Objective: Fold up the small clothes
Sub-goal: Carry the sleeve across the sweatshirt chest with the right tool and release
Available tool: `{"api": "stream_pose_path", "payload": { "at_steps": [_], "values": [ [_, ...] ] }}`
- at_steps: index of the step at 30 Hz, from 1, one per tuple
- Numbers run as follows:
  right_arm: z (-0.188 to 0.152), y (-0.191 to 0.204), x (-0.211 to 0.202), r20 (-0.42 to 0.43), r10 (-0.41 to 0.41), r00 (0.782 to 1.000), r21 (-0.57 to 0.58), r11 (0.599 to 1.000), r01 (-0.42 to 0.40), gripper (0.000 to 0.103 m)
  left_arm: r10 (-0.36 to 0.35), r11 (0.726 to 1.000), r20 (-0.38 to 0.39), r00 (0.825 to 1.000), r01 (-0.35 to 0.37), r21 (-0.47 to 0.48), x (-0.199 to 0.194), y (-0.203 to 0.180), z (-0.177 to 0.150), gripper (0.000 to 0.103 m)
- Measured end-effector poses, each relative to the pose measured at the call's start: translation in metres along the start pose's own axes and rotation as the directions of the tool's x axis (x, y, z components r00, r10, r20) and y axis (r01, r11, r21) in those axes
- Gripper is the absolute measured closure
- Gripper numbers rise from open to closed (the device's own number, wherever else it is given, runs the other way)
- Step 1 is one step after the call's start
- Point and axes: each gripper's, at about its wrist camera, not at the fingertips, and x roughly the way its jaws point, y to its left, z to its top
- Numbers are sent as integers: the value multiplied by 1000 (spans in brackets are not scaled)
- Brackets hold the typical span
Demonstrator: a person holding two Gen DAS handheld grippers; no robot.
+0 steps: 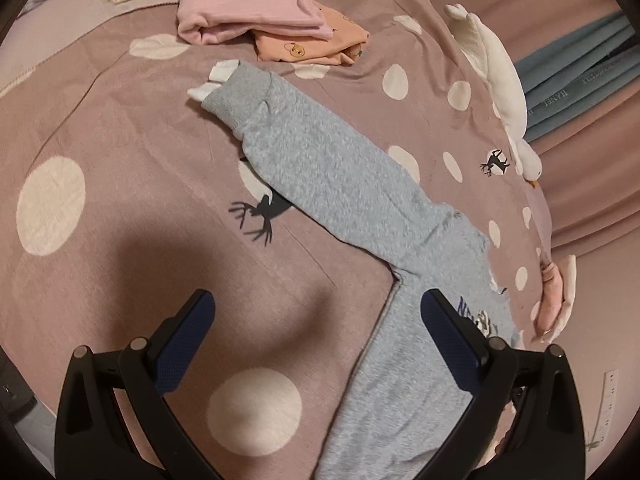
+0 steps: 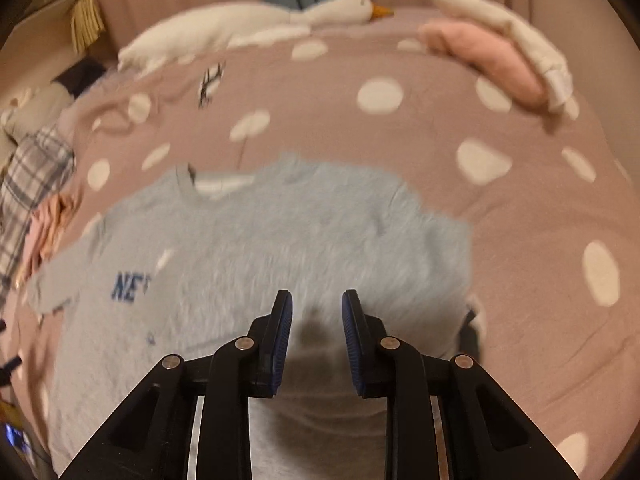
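Right now a small grey sweatshirt (image 1: 340,184) lies flat on the bed (image 1: 120,152), whose mauve cover carries white dots and black deer prints. In the left wrist view one sleeve stretches away toward the folded clothes, its ribbed cuff showing a bit of white lining. The left hand-held gripper (image 1: 318,316) hangs over the bed with its jaws spread wide and nothing between them, one finger above the bare cover and the other above the sweatshirt's body. The right hand-held gripper (image 2: 317,312) hovers over the sweatshirt's lower body, jaws parted and empty; blue lettering shows on the chest to its left. Farther back sit a folded pink garment (image 1: 248,4) and a folded orange one (image 1: 316,42), touching each other. A white goose plush (image 2: 240,28) lies along the bed's far edge.
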Motion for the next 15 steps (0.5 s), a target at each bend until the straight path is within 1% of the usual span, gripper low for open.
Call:
{"api": "stream_pose_path", "payload": {
  "at_steps": [1,2,4,6,9,11,12,13,15],
  "values": [
    [-5,-2,11,-43,-13,999,16,1000,14,78,6,1000,5,1000,-6,10,0,1,2,0],
    [-8,-2,17,-63,-19,998,25,999,20,78,15,1000,10,1000,-15,17,1,2,4,0],
    [-12,2,14,-51,-43,998,19,999,44,78,21,1000,19,1000,-21,16,3,8,10,0],
    [-14,7,5,-39,-46,998,18,999,46,76,19,1000,16,1000,-18,-4,7,14,15,0],
    [-22,19,-17,0,5,1000,7,1000,-5,70,8,999,-2,1000,-8,-47,18,26,25,1],
    [-34,23,-35,16,34,999,3,999,-34,64,-8,997,-15,1000,7,-82,26,33,31,1],
    [-39,27,-39,16,45,999,5,999,-45,59,-22,994,-20,1000,19,-109,31,38,35,1],
    [-46,29,-46,13,60,998,10,998,-60,57,-29,992,-18,999,26,-126,34,40,38,1],
    [-57,30,-53,1,93,996,11,996,-93,57,-14,991,-4,1000,13,-135,39,43,45,1]
  ]
}}
